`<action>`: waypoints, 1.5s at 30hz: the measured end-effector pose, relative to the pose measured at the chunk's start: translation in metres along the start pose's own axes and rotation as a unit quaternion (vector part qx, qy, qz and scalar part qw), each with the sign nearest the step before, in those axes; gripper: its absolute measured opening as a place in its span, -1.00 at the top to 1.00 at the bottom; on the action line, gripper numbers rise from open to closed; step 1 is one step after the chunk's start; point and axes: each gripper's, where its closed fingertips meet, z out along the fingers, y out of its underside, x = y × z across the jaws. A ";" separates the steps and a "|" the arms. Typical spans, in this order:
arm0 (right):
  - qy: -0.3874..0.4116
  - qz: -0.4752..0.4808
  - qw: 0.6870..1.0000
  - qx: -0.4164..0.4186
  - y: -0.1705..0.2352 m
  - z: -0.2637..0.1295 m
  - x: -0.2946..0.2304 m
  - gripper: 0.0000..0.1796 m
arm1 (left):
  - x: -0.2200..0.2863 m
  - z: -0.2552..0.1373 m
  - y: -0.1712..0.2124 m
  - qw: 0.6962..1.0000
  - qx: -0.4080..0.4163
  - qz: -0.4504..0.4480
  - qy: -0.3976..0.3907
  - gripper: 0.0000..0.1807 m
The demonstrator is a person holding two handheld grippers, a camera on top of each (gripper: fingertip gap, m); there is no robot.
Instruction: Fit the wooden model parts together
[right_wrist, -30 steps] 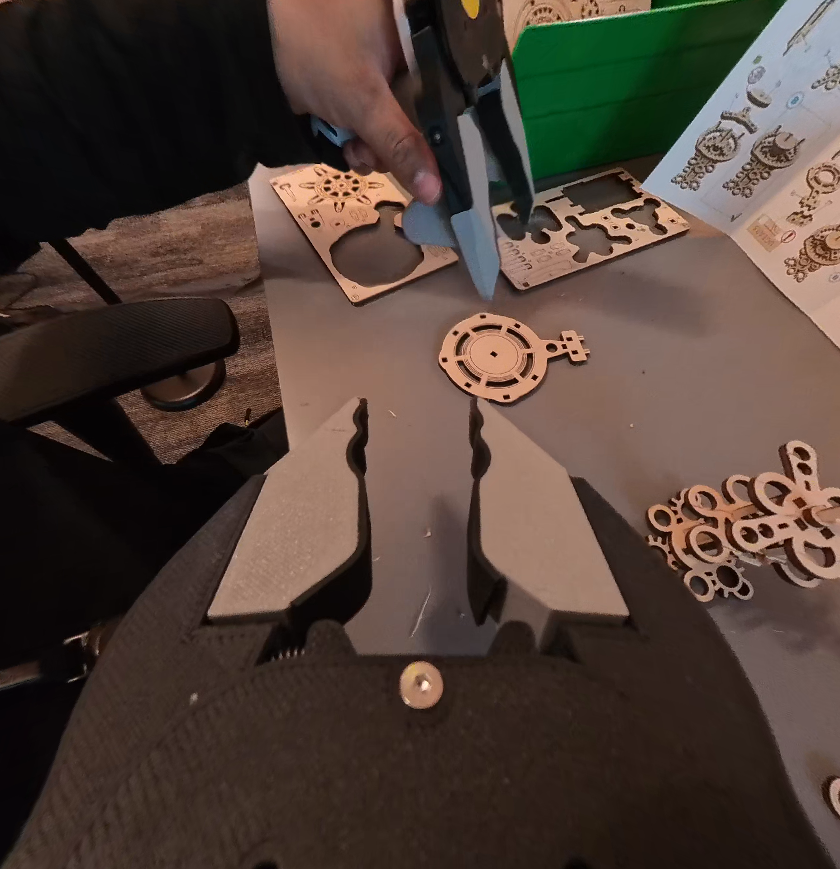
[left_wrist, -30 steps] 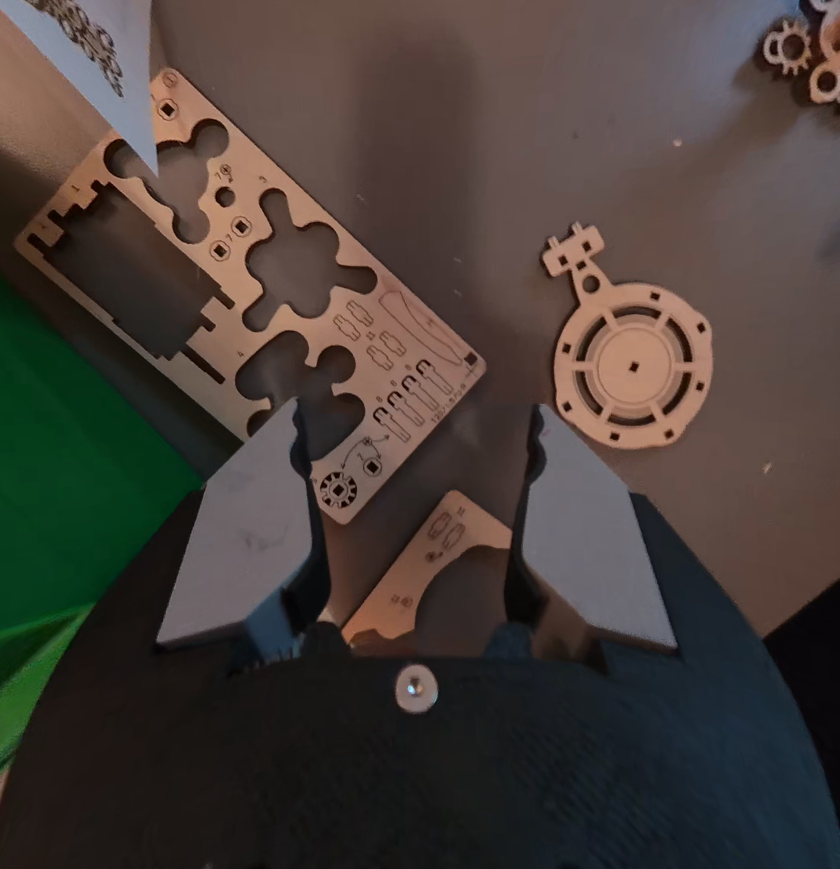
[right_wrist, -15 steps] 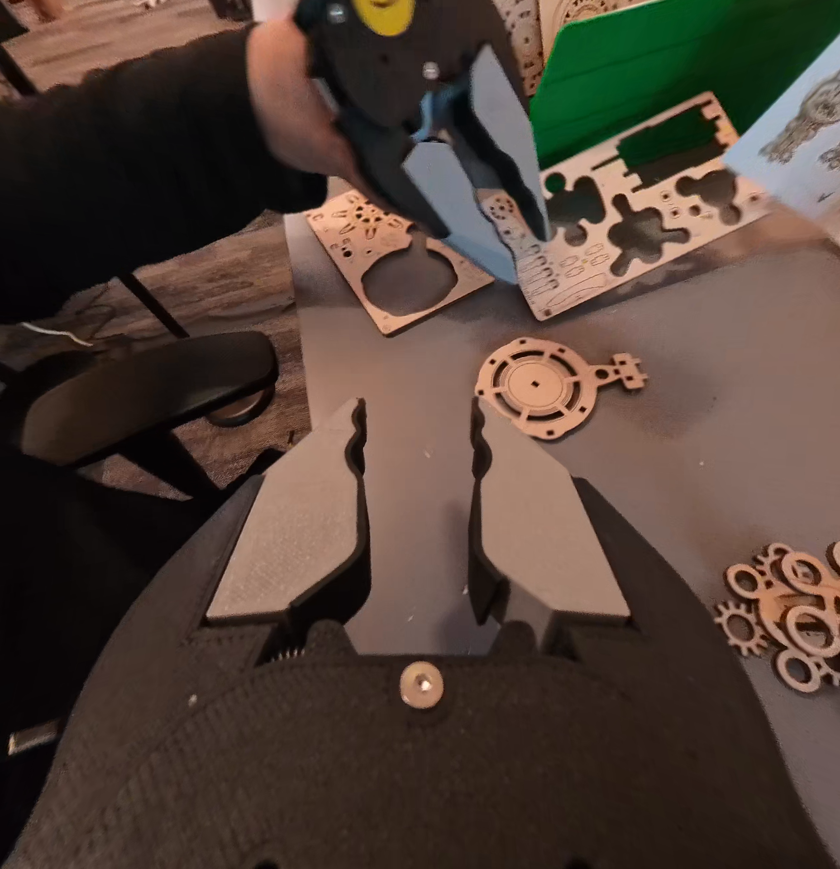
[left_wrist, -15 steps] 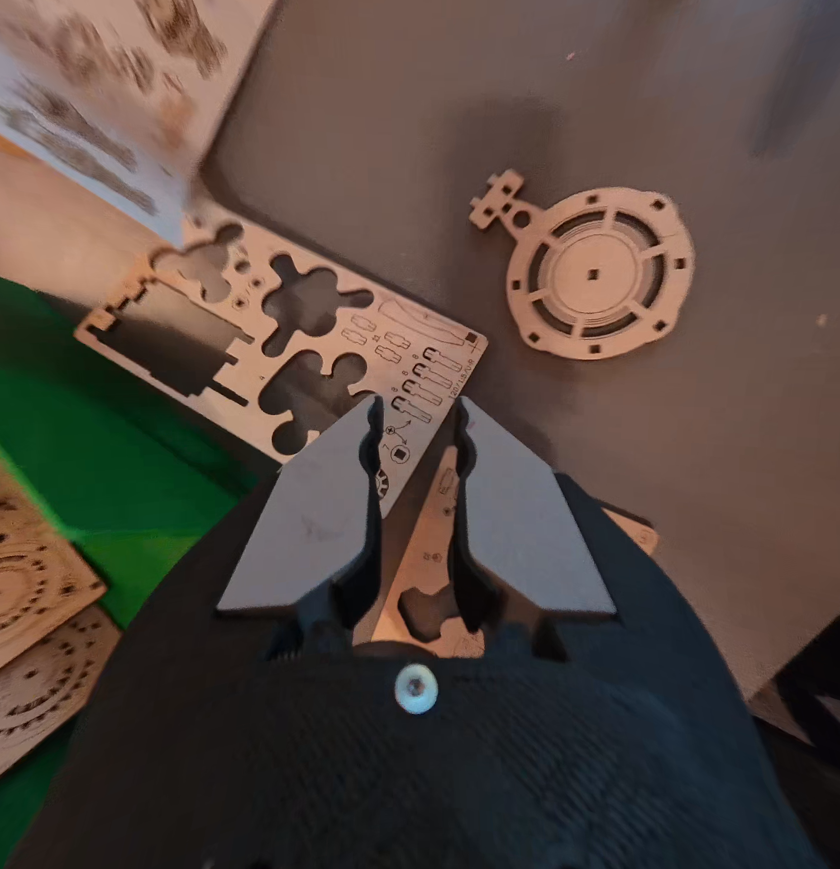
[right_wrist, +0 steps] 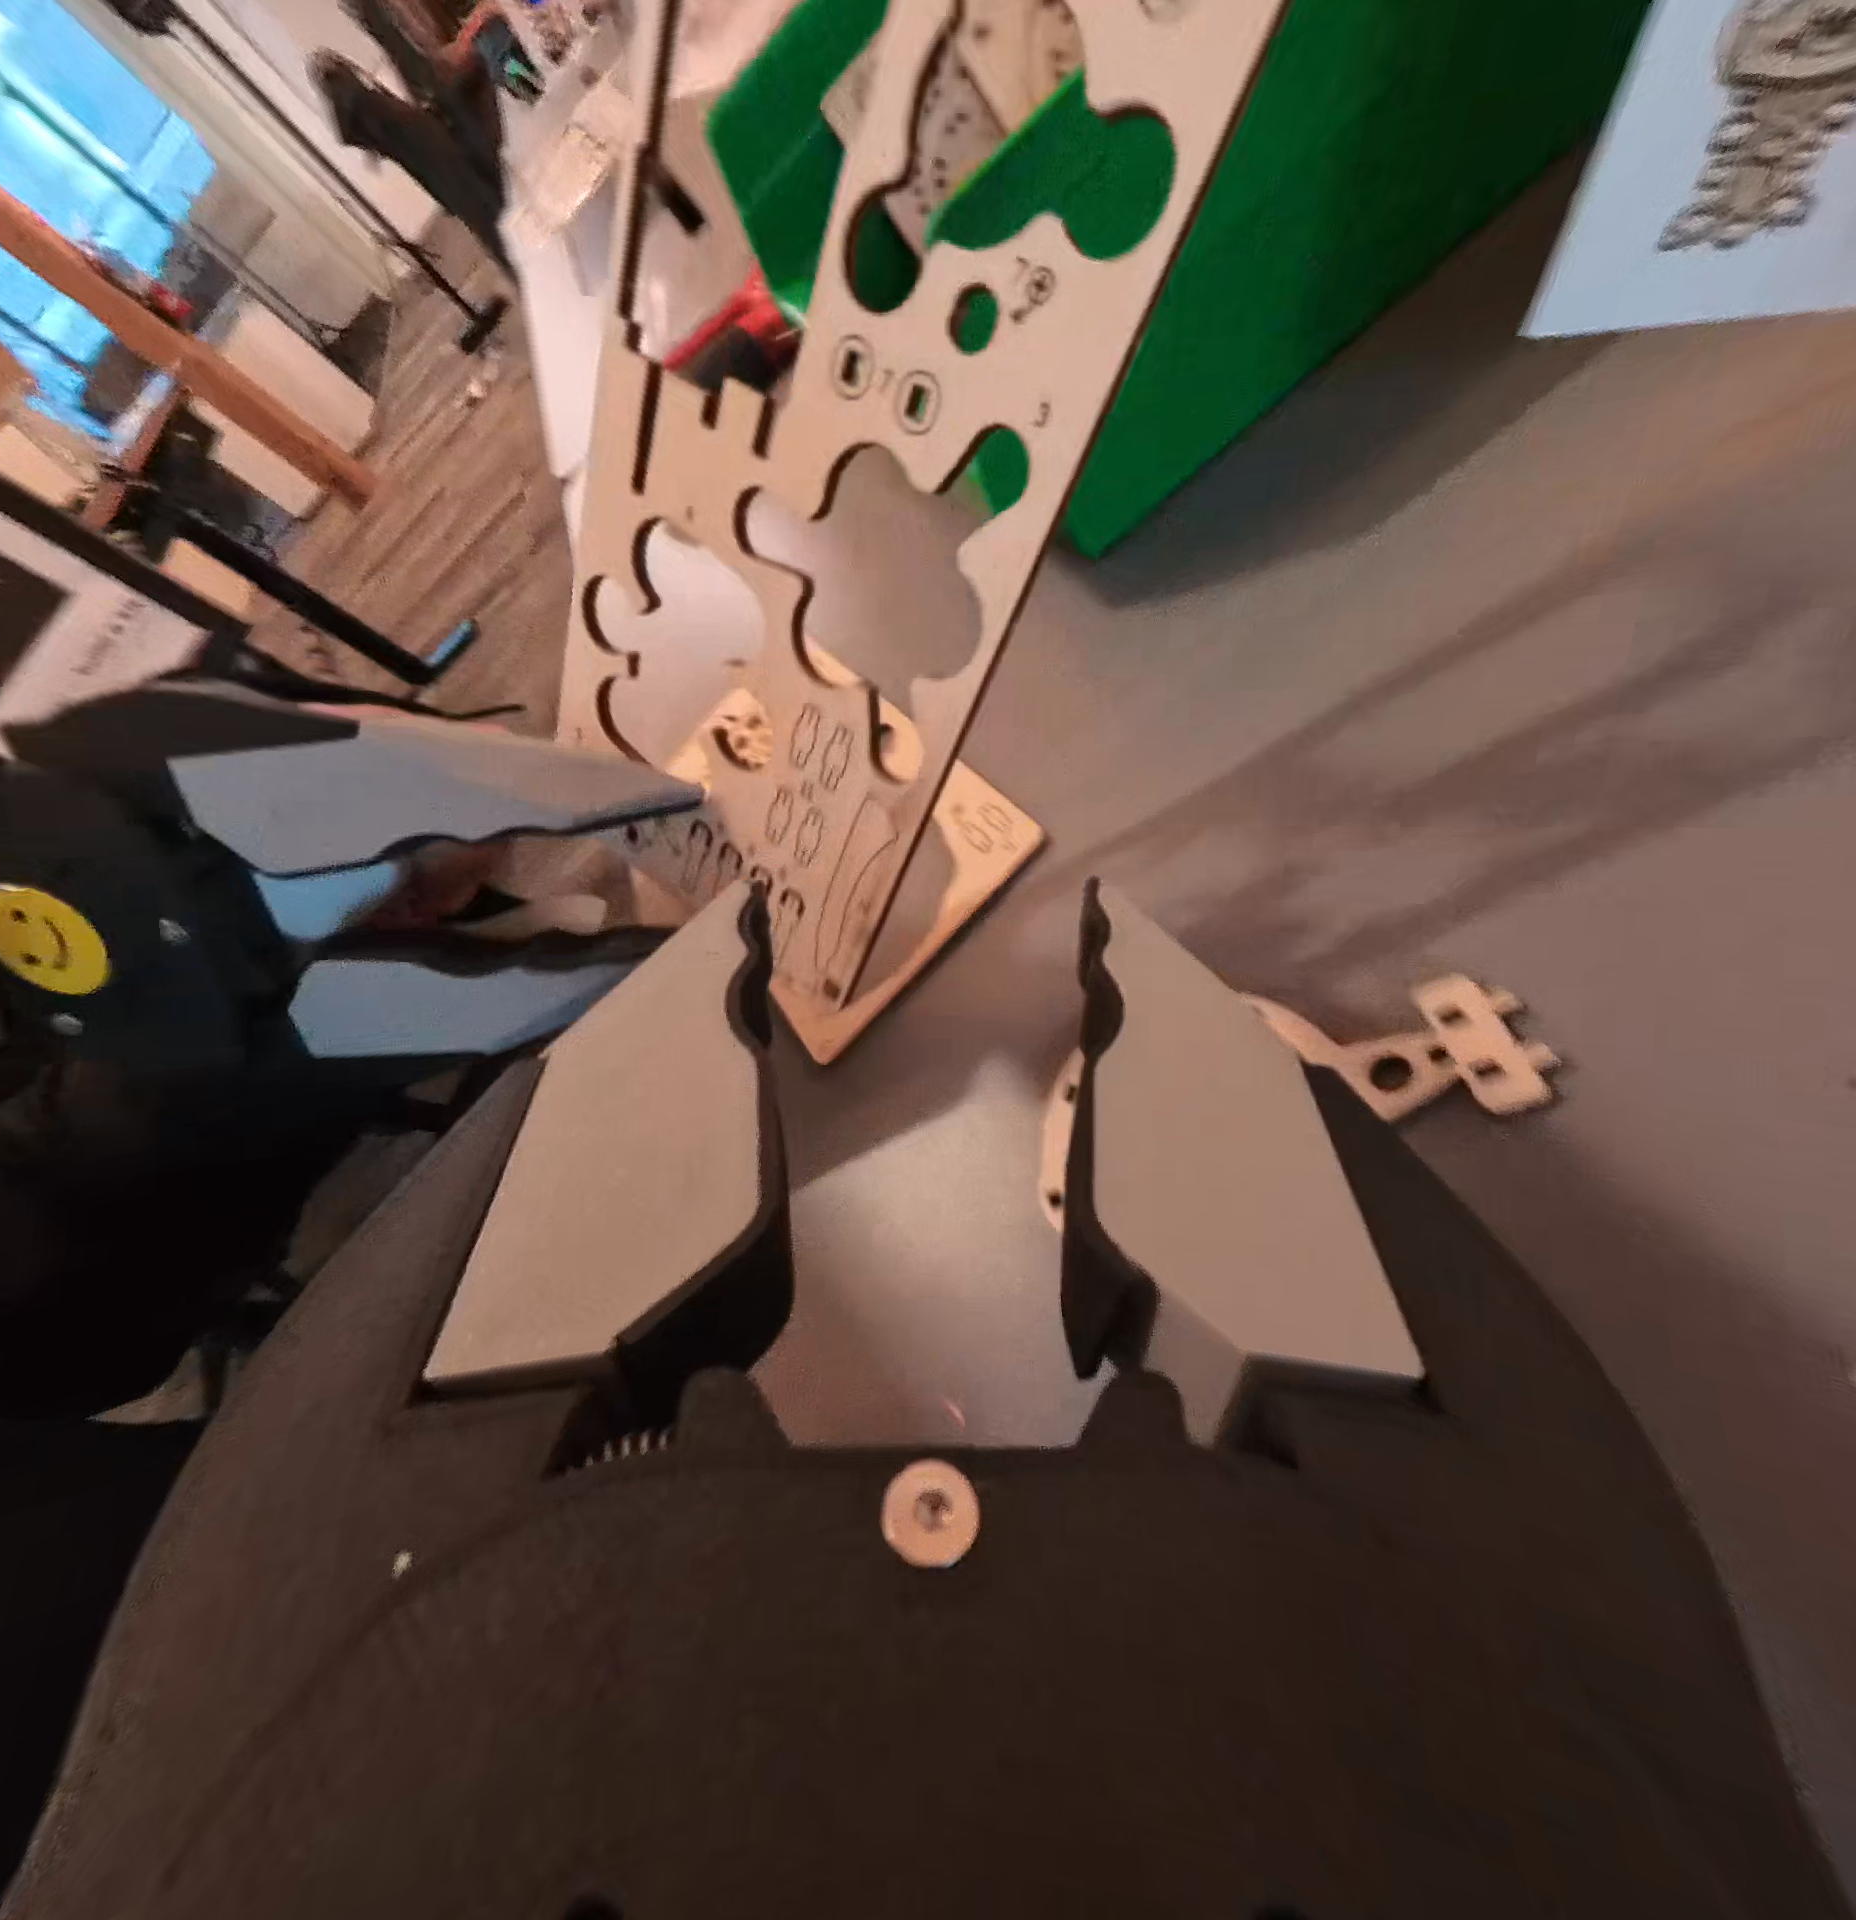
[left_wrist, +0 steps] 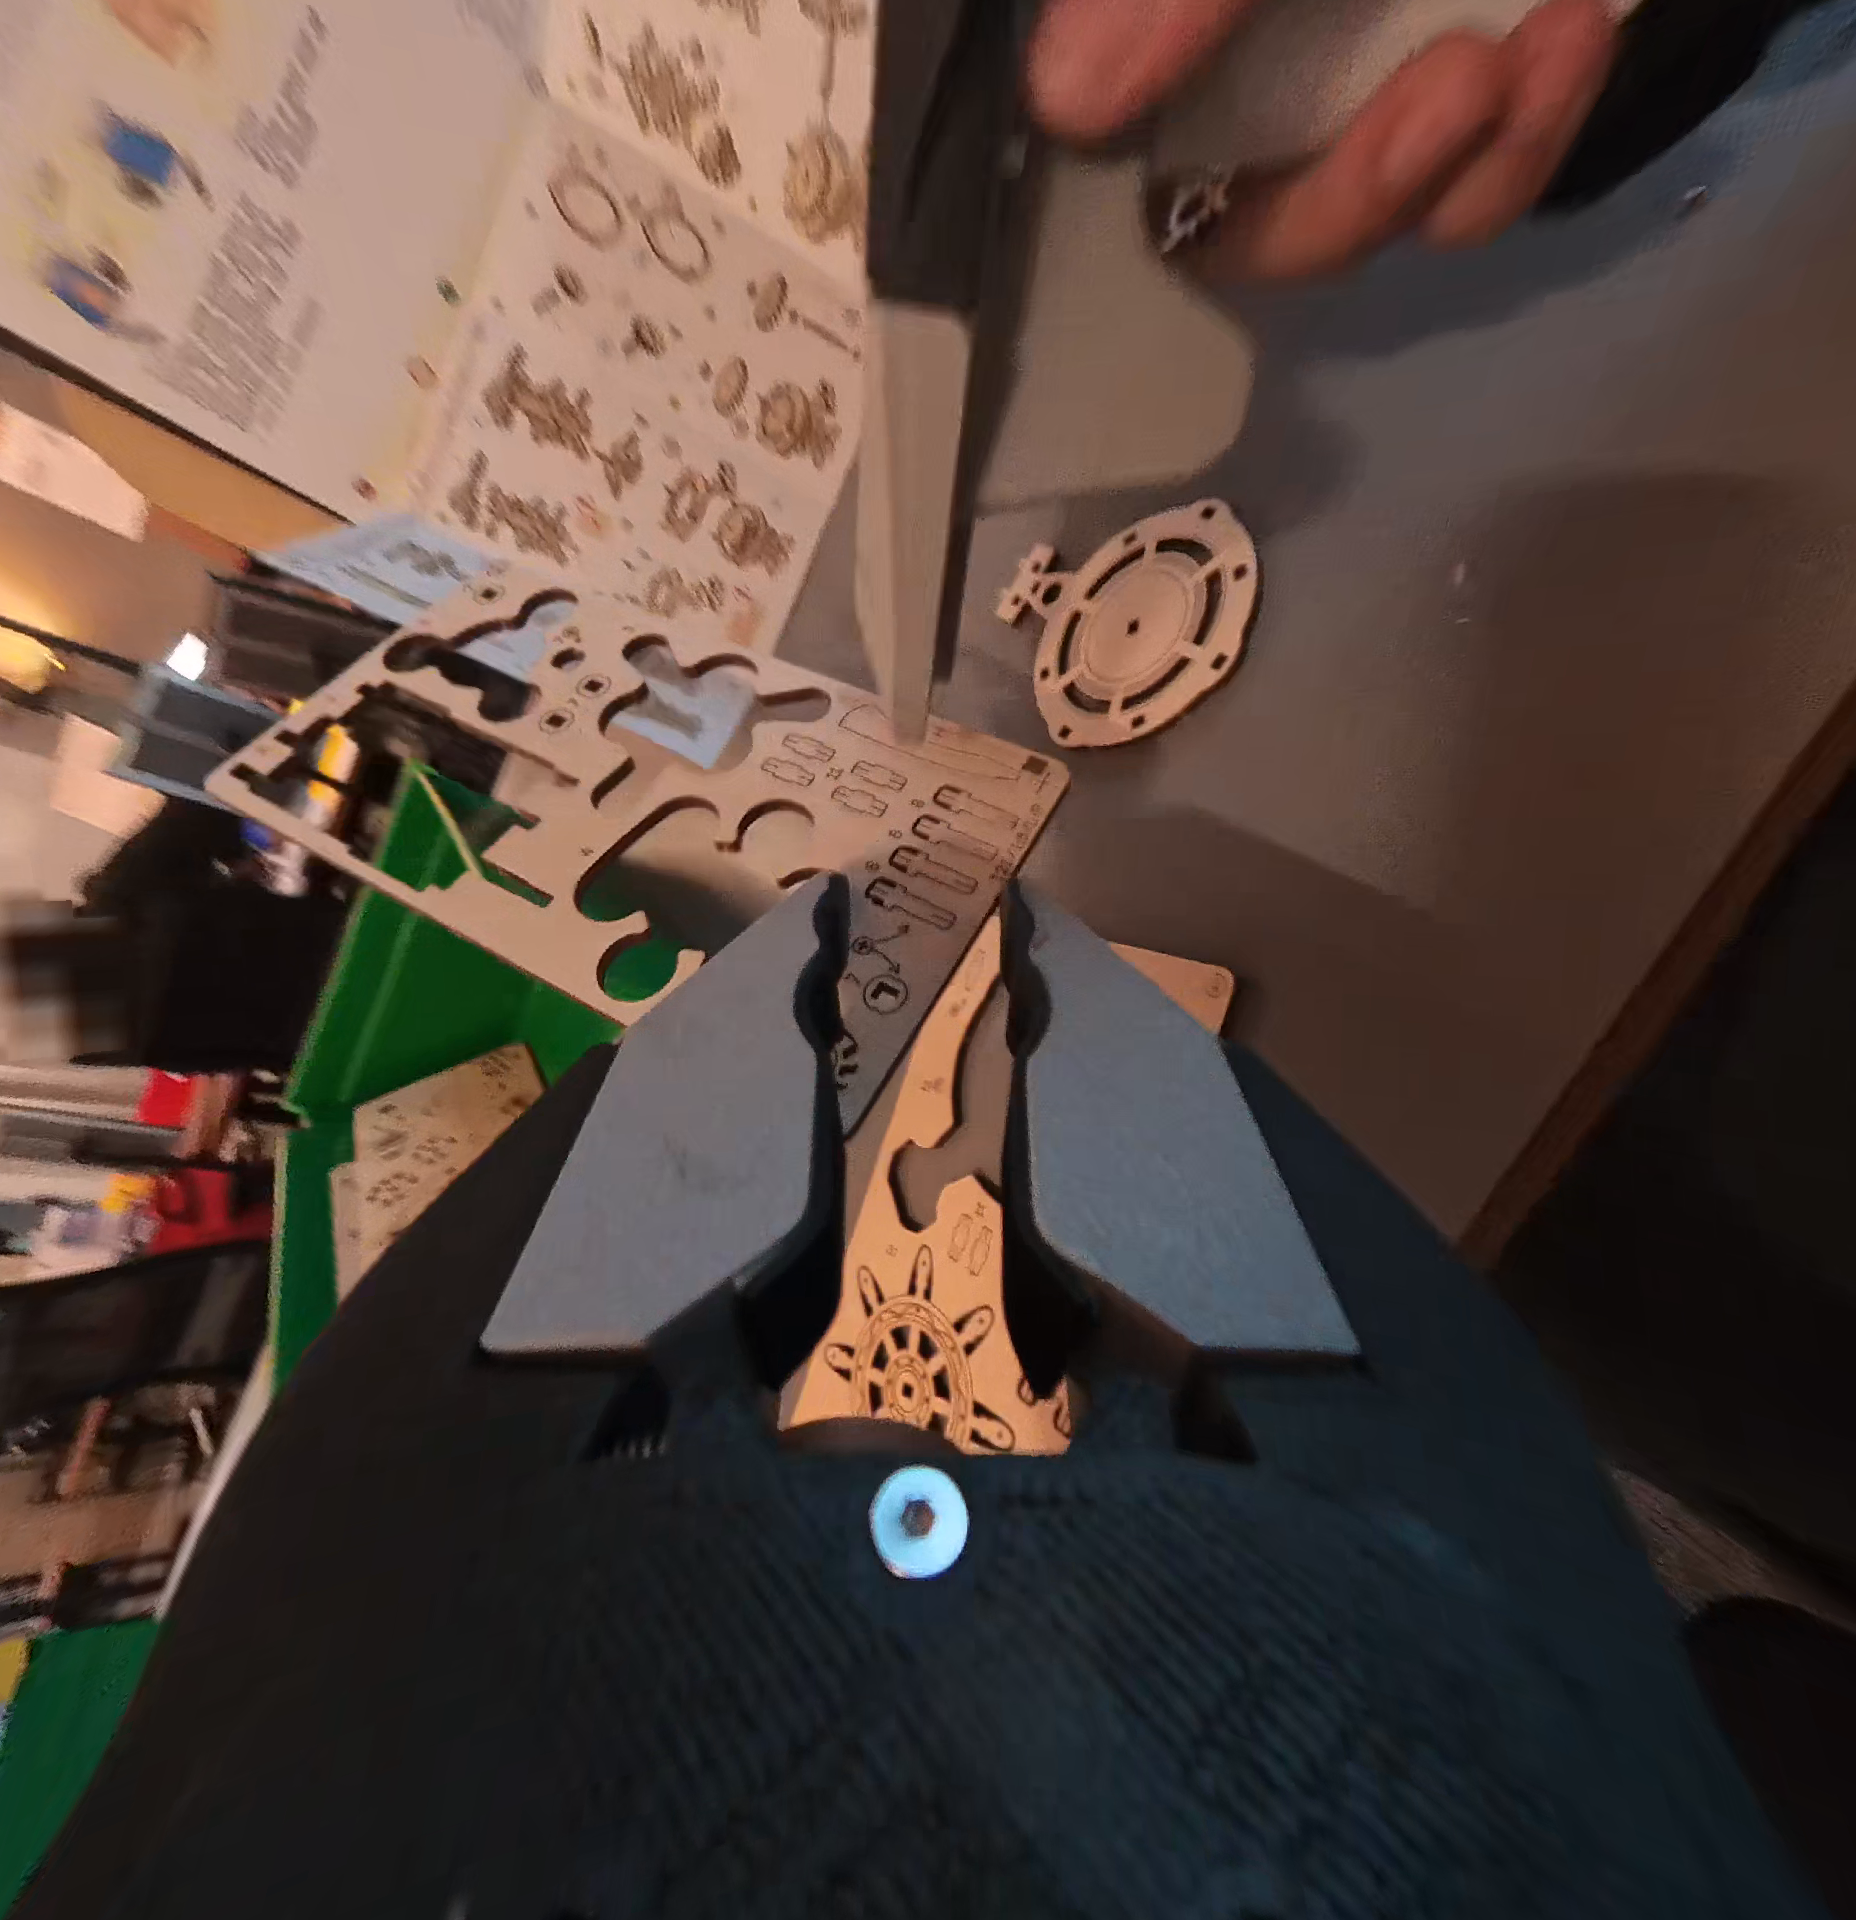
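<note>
A wooden parts sheet with several cut-outs is tilted up off the grey table, one corner down. My left gripper has its fingers closed partway on the sheet's near corner and holds it up. It also shows at the left of the right wrist view. My right gripper is open and empty, with the sheet's lower corner just inside its left fingertip. Seen from the left, it points down onto the sheet. A round wooden part with a tab lies flat beside it.
A second wooden sheet with a wheel pattern lies flat under the raised one. A green box stands behind. A printed instruction sheet lies at the back. The table edge runs along the right.
The parts sheet has gone from lying flat to tilted up on its short edge in my left gripper. My right gripper has moved forward to the sheet's corner and opened wider.
</note>
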 end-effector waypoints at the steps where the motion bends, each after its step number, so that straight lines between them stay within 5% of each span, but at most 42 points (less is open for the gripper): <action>1: -0.034 0.002 0.999 0.012 -0.004 0.004 -0.010 0.38 | 0.000 -0.005 -0.002 1.000 0.017 0.006 -0.010 0.71; 3: -0.126 0.012 0.991 0.038 -0.013 0.005 -0.036 0.48 | 0.006 -0.014 -0.007 0.998 0.060 0.010 -0.003 0.71; 6: -0.199 0.017 0.979 0.048 -0.018 0.001 -0.053 0.97 | 0.007 -0.020 -0.007 0.996 0.089 -0.014 -0.002 0.72; 10: -0.195 -0.049 0.978 0.055 -0.020 -0.009 -0.059 1.00 | 0.008 -0.028 -0.018 0.978 0.153 -0.132 0.059 0.79; 16: -0.183 -0.097 0.976 0.072 -0.024 -0.038 -0.052 1.00 | -0.029 -0.038 -0.026 0.865 0.227 -0.408 0.182 0.67; 20: -0.209 -0.100 0.969 0.091 -0.027 -0.055 -0.054 1.00 | -0.024 -0.013 -0.036 0.815 0.218 -0.465 0.269 0.42; 21: -0.204 -0.105 0.969 0.092 -0.027 -0.057 -0.053 1.00 | -0.020 -0.012 -0.046 0.803 0.234 -0.463 0.294 0.50; 22: -0.204 -0.109 0.968 0.092 -0.025 -0.059 -0.052 1.00 | -0.017 -0.015 -0.058 0.789 0.258 -0.456 0.321 0.79; 23: -0.209 -0.108 0.967 0.095 -0.025 -0.062 -0.052 1.00 | -0.017 -0.013 -0.065 0.787 0.267 -0.452 0.324 0.98; 31: -0.132 -0.146 0.973 0.120 -0.025 -0.080 -0.027 0.93 | -0.022 0.007 -0.086 0.799 0.256 -0.448 0.308 1.00; 45: -0.132 -0.131 0.971 0.150 -0.033 -0.092 -0.021 0.91 | -0.025 0.007 -0.094 0.791 0.269 -0.469 0.287 1.00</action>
